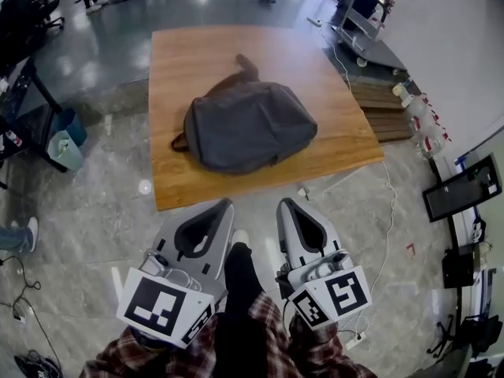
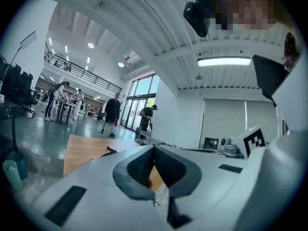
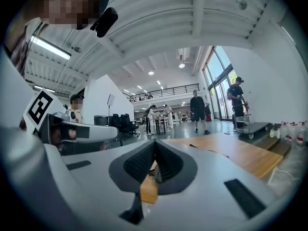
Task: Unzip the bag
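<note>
Right now the dark grey fabric backpack (image 1: 248,124) is lying flat on the low wooden platform (image 1: 197,53), well apart from both grippers. The left gripper (image 1: 223,204) and right gripper (image 1: 285,203) are hovering side by side, jaws pressed together, gripping nothing.

A: Head view is bright and even. The glossy floor (image 1: 197,2) shows white glare patches from overhead lamps. The bag (image 1: 248,124) casts only a thin soft shadow on the desk (image 1: 189,61).
B: Gripper views?
A: Heavy fisheye, black vignette in the corners, lines bowing at the rim. The strip light (image 2: 224,61) clips to white. Daylight floods through the glass front (image 2: 139,93). The left gripper (image 2: 154,147) and right gripper (image 3: 155,143) sit close and slightly soft. The background is sharper.
</note>
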### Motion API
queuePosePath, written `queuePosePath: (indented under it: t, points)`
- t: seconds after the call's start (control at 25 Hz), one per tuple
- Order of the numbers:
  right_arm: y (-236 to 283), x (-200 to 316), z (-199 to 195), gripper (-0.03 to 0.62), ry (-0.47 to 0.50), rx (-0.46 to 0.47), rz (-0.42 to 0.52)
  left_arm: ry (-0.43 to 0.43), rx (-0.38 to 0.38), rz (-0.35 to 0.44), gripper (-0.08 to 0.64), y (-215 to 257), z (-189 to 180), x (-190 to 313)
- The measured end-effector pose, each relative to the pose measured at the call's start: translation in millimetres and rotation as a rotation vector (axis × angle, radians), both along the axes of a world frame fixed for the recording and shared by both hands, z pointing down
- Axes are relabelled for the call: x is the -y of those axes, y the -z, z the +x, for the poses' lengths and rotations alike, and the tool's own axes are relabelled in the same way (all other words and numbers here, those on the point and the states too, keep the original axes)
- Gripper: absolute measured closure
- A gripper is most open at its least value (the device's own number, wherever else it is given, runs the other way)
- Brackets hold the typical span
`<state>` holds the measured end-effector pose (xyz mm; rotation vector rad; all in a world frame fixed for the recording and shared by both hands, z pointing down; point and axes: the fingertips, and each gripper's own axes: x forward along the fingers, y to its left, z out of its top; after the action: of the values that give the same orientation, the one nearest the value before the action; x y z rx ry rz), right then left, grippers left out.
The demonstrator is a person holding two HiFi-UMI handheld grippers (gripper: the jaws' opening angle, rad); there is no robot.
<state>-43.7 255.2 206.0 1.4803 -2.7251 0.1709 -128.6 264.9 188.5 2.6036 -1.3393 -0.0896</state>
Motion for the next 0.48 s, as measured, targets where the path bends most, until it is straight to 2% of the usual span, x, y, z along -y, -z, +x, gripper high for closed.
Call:
queuePosePath:
  t: [0.28, 0.48]
  points:
    - [22, 131, 64, 0.581, 0.028, 0.015, 0.021, 0.024, 0.031, 0.024, 0.552, 21, 62, 128]
    - [27, 199, 91, 0.581, 0.072, 0.000, 0.009, 0.064, -0.010, 0.008, 0.551, 31, 87, 190]
